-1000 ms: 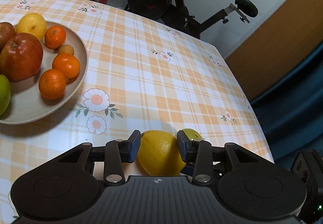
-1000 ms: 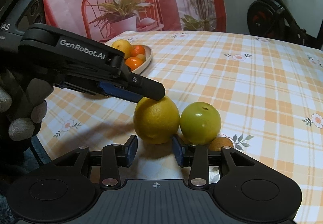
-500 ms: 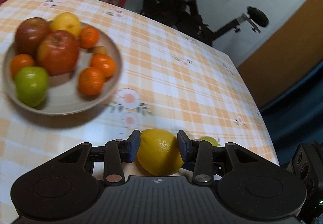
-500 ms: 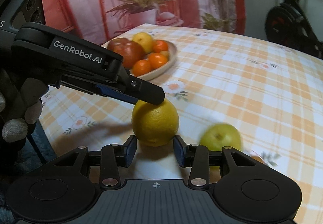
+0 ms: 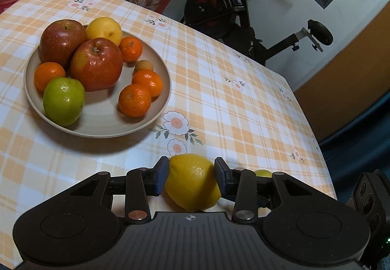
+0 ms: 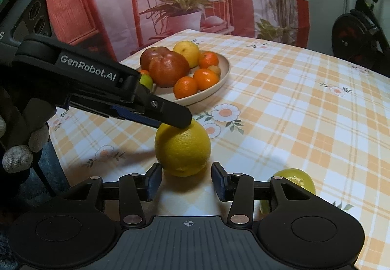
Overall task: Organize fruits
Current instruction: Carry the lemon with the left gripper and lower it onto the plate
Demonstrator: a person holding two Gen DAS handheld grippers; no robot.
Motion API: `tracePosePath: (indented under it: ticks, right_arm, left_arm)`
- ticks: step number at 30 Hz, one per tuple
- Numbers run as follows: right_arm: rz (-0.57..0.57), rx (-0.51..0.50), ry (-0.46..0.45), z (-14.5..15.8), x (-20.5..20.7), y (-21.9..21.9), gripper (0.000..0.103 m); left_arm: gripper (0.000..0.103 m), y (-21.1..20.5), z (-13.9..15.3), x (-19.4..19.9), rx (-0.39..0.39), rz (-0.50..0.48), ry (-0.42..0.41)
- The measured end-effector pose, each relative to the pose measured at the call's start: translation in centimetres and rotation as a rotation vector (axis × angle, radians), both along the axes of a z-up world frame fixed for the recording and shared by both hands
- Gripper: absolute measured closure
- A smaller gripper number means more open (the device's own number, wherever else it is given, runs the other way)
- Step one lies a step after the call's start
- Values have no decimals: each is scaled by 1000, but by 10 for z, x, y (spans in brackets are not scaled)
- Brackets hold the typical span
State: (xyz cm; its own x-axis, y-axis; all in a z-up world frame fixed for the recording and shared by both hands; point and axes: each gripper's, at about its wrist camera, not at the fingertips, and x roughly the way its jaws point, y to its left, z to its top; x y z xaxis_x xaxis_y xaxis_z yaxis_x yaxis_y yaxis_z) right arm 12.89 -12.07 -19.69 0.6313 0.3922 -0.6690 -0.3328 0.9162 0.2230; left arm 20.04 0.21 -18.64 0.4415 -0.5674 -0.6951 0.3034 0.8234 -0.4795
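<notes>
**Lemon in the left grip, plate waiting beyond**

- Nearest, left wrist view: the left hand-held gripper [image 5: 191,178] is closed on a lemon [image 5: 192,182], one blue pad pressed to each flank. Grip sits across the fruit's middle, likely so the round, slick skin cannot squirt forward or back. From the right wrist view the lemon [image 6: 182,149] looks clear of the table [image 6: 304,124], with a shadow under it; I judge it lifted, not resting.
- Right hand-held gripper [image 6: 186,181]: jaws set wide, nothing between them. It hangs just in front of the held lemon, pads apart from it, seemingly idle or ready for another fruit.
- Just right of that gripper: a green fruit [image 6: 296,181] on the table, partly hidden by the gripper body. Not yet gathered. A sliver of it shows in the left view too.
- Mid-distance: checked, flowered cloth, bare between lemon and plate, so the carry path looks open.
- Farther: plate [image 5: 156,114] holding two red apples [image 5: 96,64], a green apple [image 5: 63,100], a yellow fruit [image 5: 104,30], several tangerines [image 5: 134,100] and one small brownish fruit. The open spot lies at the plate's near middle; probably the drop point.
- Farthest: exercise bike [image 5: 234,9] and a printed backdrop.
</notes>
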Motion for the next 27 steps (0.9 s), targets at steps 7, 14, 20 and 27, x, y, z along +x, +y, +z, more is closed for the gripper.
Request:
tracePosePath:
  ticks: [7, 14, 20, 27]
  right_arm:
    - [19, -10, -5, 0, 3, 4, 60]
    - [26, -18, -7, 0, 3, 4, 61]
    - [40, -23, -36, 9, 7, 9, 61]
    - [106, -39, -89, 26, 33, 29, 61]
  left_arm:
    - [56, -3, -4, -2, -2, -17, 0]
    - [56, -5, -2, -4, 16, -32, -21]
    - [56, 4, 8, -4, 1, -8, -54]
    - [56, 27, 28, 3, 8, 63, -115]
